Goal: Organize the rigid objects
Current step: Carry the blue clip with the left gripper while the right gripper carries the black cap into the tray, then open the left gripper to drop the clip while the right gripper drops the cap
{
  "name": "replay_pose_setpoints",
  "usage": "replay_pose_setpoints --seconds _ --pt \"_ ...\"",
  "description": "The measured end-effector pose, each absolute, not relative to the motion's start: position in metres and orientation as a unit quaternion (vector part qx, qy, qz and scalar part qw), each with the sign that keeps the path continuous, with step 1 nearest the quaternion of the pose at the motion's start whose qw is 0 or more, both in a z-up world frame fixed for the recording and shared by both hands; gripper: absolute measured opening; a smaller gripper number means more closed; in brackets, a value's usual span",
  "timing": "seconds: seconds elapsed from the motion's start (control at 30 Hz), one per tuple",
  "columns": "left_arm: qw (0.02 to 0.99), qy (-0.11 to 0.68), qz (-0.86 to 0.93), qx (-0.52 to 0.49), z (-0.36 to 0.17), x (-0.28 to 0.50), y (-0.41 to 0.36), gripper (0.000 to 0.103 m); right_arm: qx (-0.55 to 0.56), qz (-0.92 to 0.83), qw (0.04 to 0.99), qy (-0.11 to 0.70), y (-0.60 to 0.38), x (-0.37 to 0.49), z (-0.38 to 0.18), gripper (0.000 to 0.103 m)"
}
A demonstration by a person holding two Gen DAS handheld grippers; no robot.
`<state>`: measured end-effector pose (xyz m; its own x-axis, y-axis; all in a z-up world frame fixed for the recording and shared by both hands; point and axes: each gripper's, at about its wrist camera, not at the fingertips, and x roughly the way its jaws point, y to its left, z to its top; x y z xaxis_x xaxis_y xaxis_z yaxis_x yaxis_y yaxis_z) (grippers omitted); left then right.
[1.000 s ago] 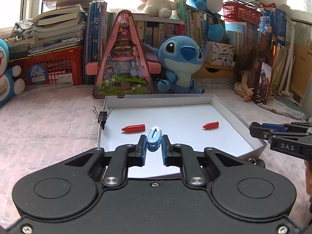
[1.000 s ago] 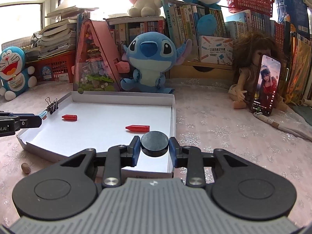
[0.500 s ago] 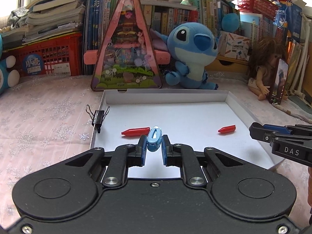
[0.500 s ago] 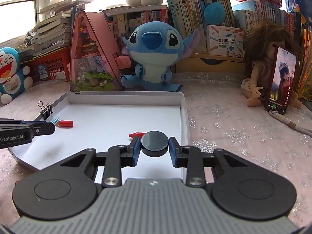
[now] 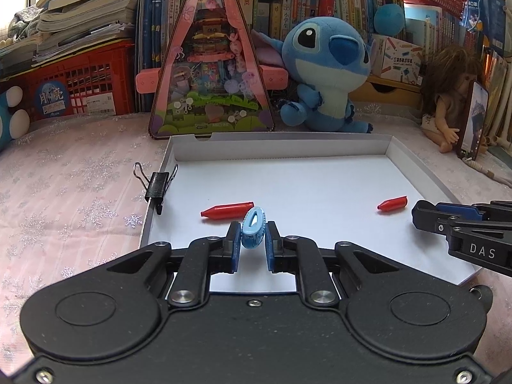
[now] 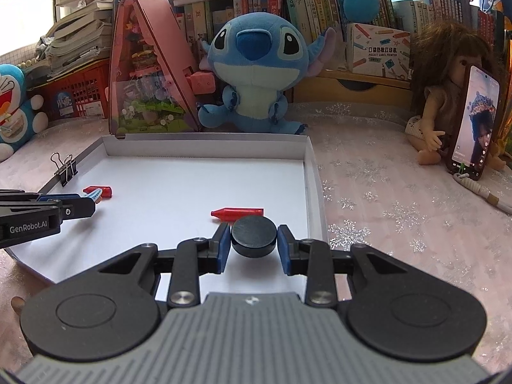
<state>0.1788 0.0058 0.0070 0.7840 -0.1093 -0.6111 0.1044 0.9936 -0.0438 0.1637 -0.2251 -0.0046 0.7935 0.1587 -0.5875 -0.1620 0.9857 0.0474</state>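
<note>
A shallow white tray [image 5: 288,145] [image 6: 315,188] lies on the pink cloth. My left gripper [image 5: 252,235] is shut on a small light-blue ridged clip [image 5: 253,228], held just above the tray's near left part. Close behind the clip lies a red crayon-shaped piece [image 5: 228,210]; a second red piece [image 5: 392,203] lies at the right. My right gripper [image 6: 253,240] is shut on a black round disc [image 6: 253,236] over the tray's near right corner, with a red piece [image 6: 237,213] just beyond it. The left gripper [image 6: 91,199] shows at the left edge there.
A black binder clip [image 5: 156,185] grips the tray's left rim. Behind the tray stand a pink triangular toy box [image 5: 211,73], a blue plush [image 5: 326,70], books and a red crate [image 5: 73,86]. A doll [image 6: 441,96] with a phone [image 6: 473,121] sits at right.
Both grippers have moved forward and slightly down over the tray, each still holding its object. The tray and the toys behind it look nearer and larger.
</note>
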Motion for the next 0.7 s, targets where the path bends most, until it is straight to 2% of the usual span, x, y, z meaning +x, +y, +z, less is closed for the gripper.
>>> replay_pose_setpoints --seconds 0.57,0.7 --pt "0.942 0.331 -0.051 0.009 -0.0012 0.1838 -0.0011 0.015 -0.028 0.089 0.937 0.337 -0.2178 0.1722 -0.0122 0.037" --pt "0.942 0.332 -0.049 0.000 -0.0001 0.1833 -0.0003 0.016 -0.026 0.090 0.937 0.337 -0.2180 0.1733 -0.0115 0.041"
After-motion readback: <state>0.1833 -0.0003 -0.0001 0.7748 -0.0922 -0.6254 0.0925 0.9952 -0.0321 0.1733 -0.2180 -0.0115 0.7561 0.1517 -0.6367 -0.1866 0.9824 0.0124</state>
